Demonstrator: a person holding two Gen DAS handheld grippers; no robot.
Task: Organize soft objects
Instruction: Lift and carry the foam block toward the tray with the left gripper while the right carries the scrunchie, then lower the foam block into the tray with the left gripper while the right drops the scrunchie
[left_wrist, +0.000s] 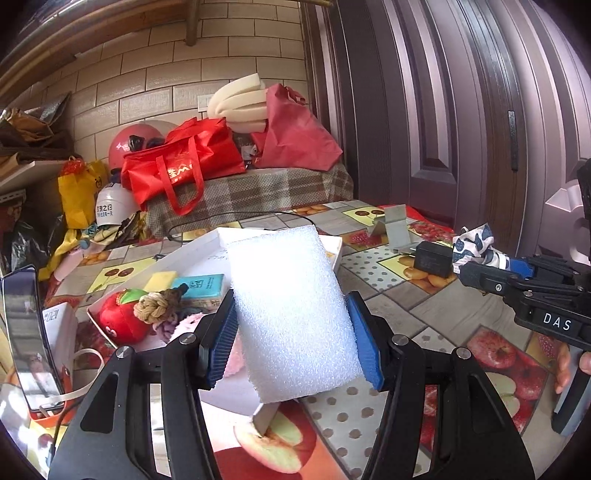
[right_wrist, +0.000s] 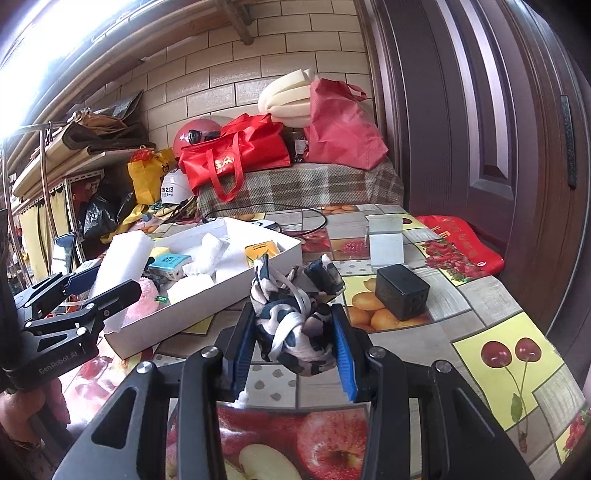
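My left gripper (left_wrist: 291, 325) is shut on a white foam block (left_wrist: 291, 306), held above the near end of the white box (left_wrist: 192, 254). The same foam block (right_wrist: 122, 262) and left gripper (right_wrist: 107, 288) show at the left of the right wrist view. My right gripper (right_wrist: 293, 332) is shut on a knotted navy-and-white patterned cloth (right_wrist: 291, 325), above the fruit-print tablecloth beside the white box (right_wrist: 236, 288). That cloth (left_wrist: 474, 243) pokes from the right gripper (left_wrist: 491, 262) at the right of the left wrist view. In the box lie a red apple plush (left_wrist: 122, 317), a rope knot (left_wrist: 155, 306), a pink fluffy thing and tissue packs.
A black charger (right_wrist: 402, 291) and a white phone stand (right_wrist: 386, 243) sit on the table (right_wrist: 498, 321) right of the box. A phone (left_wrist: 29, 339) stands at the left. Red bags (right_wrist: 236, 155), a helmet and foam rolls pile on a bench behind. A dark door (right_wrist: 480, 110) lies right.
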